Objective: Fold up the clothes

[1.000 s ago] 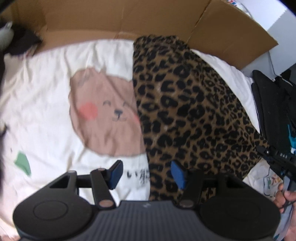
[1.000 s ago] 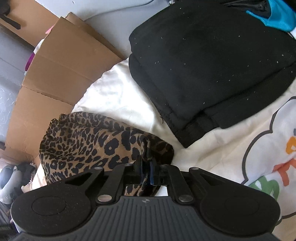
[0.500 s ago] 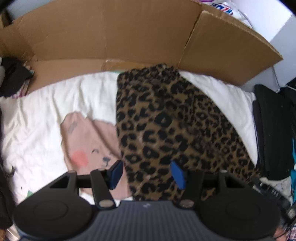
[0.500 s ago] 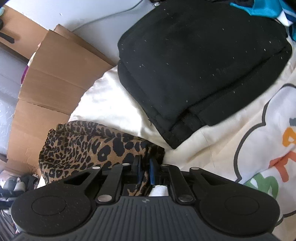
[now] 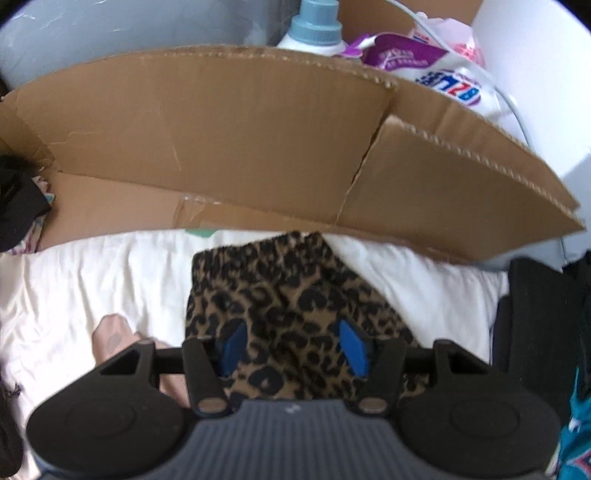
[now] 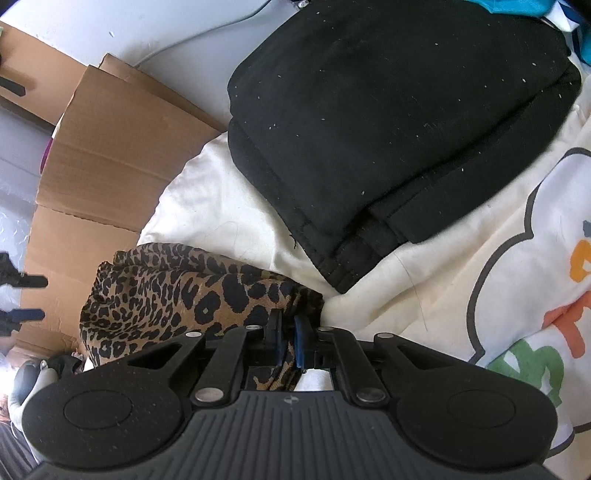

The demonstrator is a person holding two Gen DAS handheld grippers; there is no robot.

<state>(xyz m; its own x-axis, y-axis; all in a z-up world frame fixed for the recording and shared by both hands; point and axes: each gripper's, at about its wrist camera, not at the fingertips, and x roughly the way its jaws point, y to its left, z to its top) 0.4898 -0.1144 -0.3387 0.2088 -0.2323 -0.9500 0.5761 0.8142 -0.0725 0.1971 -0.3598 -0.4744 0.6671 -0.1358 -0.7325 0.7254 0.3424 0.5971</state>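
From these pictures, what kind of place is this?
Probably a home bedroom or laundry corner: a cream cartoon-print bedsheet carries a folded black garment and a leopard-print cloth, with a white detergent bottle behind brown cardboard.

Cream printed bedsheet (image 6: 236,206) is carrying leopard-print garment (image 5: 291,295) and folded black clothes (image 6: 388,122) near cardboard-lined edge.

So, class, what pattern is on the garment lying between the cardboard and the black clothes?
Leopard print: black spots on tan garment, clearest in the left wrist view.
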